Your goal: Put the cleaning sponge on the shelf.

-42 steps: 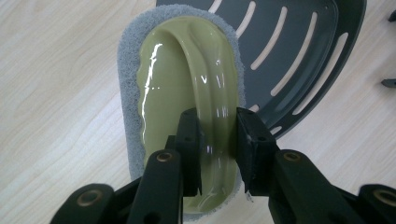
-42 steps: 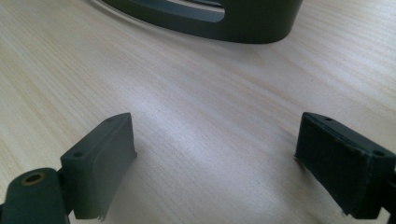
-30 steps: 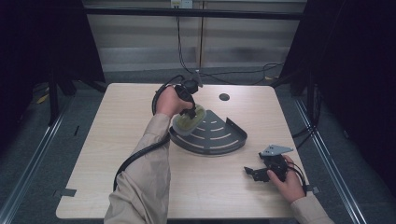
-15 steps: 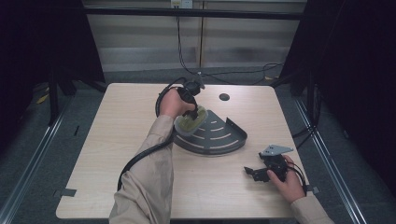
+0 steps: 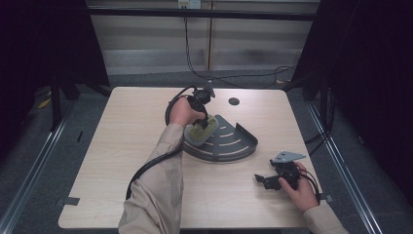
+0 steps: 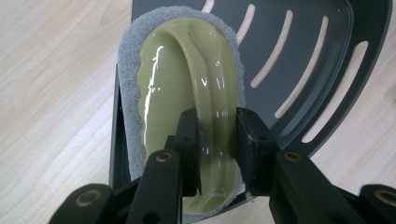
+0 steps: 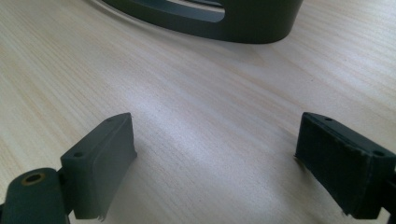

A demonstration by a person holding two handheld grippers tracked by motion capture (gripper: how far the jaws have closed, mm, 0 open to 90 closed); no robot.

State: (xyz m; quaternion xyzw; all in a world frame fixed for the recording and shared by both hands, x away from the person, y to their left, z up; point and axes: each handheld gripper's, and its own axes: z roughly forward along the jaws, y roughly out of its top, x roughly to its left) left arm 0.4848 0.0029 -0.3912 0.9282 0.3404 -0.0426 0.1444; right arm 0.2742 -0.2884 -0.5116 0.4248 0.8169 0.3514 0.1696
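A dark grey quarter-round slotted tray [image 5: 233, 142] lies at the table's middle. A scrubber [image 5: 199, 131], with a glossy pale green handle on a grey-white pad, sits tilted at the tray's left corner. My left gripper [image 5: 204, 122] points down onto it. In the left gripper view my left gripper [image 6: 217, 140] is shut on the raised green handle of the scrubber [image 6: 182, 70], with the pad over the tray's [image 6: 303, 51] edge. My right gripper [image 5: 261, 179] rests on the table at the front right, open. In the right gripper view my right gripper [image 7: 215, 154] holds nothing, and the tray's wall [image 7: 261, 23] is ahead.
A small black round hole [image 5: 234, 101] sits in the tabletop behind the tray. The left gripper's cable [image 5: 146, 168] trails along the sleeve towards the front edge. Black frame posts stand at both sides, and cables lie on the floor behind the table.
My left hand has sunk a little with the scrubber, bringing it lower onto the tray's left corner. The right hand and its gripper have stayed still.
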